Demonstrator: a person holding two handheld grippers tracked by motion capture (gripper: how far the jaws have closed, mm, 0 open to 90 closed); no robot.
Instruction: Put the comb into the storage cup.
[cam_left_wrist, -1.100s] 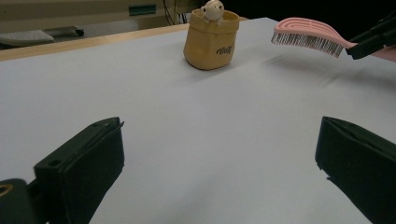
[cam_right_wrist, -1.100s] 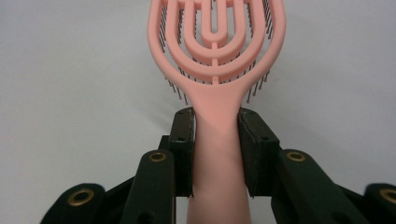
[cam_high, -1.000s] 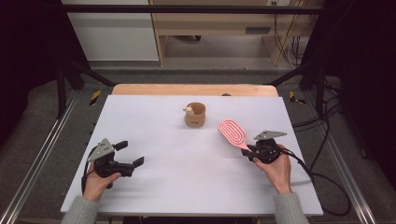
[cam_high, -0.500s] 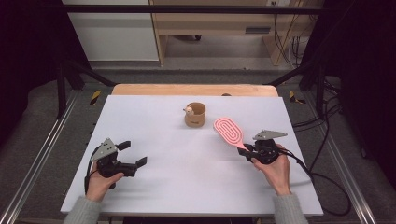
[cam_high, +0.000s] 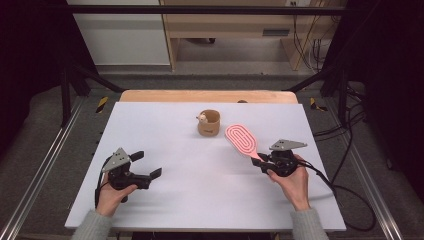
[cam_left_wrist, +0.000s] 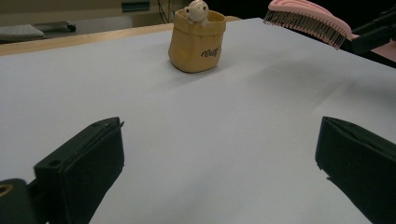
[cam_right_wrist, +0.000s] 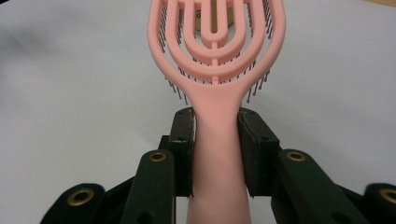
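Observation:
My right gripper (cam_high: 260, 159) is shut on the handle of a pink hairbrush (cam_high: 241, 139), whose head is lifted and points away to the left, bristles down. In the right gripper view the handle (cam_right_wrist: 215, 140) sits between both jaws. A tan bag-shaped cup (cam_high: 209, 123) with a small white figure on its rim stands just left of the brush head. My left gripper (cam_high: 147, 164) is open at the front left, with nothing between its jaws. The left gripper view shows the cup (cam_left_wrist: 196, 44) ahead and the hairbrush (cam_left_wrist: 308, 21) in the air to the right.
The white tabletop (cam_high: 200, 200) is bare between the two grippers. A wooden strip (cam_high: 165, 96) runs along its far edge. Metal rails flank the table, and cables (cam_high: 345, 190) trail off to the right.
The brush head has swung a little left and away, closer to the cup. My left gripper has shifted slightly to the right.

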